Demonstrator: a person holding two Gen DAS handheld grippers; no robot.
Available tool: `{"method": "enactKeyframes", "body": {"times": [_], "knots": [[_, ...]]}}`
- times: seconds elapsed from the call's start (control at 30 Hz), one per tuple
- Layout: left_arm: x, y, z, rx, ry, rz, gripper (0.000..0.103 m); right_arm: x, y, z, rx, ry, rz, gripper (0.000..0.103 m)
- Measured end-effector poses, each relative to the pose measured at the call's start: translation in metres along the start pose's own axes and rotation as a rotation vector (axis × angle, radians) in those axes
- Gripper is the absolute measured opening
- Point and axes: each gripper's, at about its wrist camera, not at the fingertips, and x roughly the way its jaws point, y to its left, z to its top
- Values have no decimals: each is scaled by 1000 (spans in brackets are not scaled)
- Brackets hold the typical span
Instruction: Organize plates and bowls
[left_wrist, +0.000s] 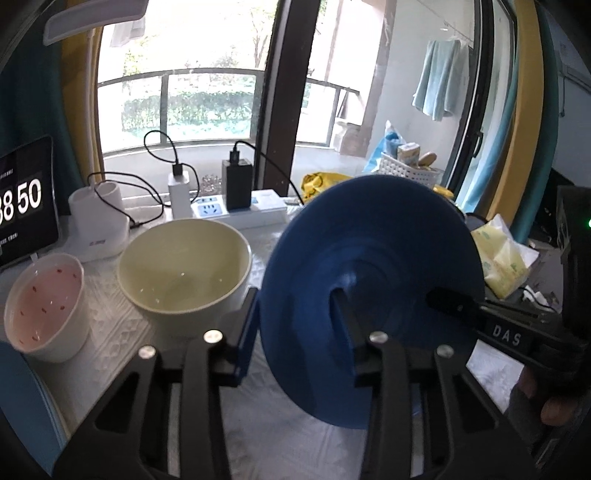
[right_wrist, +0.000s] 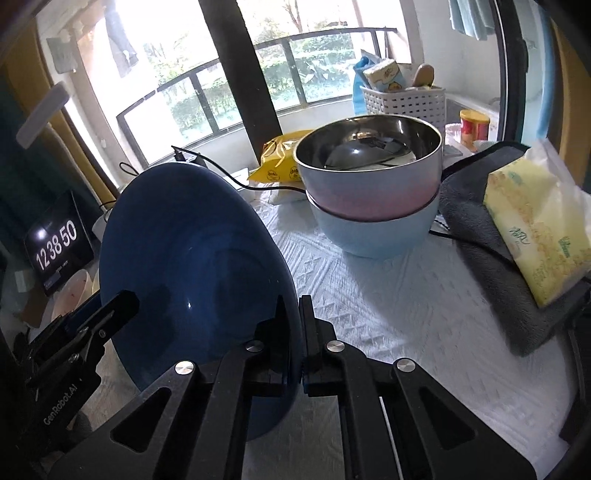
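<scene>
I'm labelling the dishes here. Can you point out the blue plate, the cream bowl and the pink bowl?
blue plate (left_wrist: 369, 258): left wrist view, its back.
cream bowl (left_wrist: 184, 266): left wrist view, inner wall.
pink bowl (right_wrist: 369, 188): right wrist view, outer wall.

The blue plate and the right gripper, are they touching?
Touching. In the right wrist view the right gripper has both fingers squeezed shut on the rim of the blue plate, which is tipped up on edge.
</scene>
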Motion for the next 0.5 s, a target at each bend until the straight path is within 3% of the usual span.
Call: {"method": "enactKeyframes", "body": {"times": [0.5], "knots": [[-80,23,-18,-12,-53,-7,37,-43,47,-27,-82,25,64,7]]}}
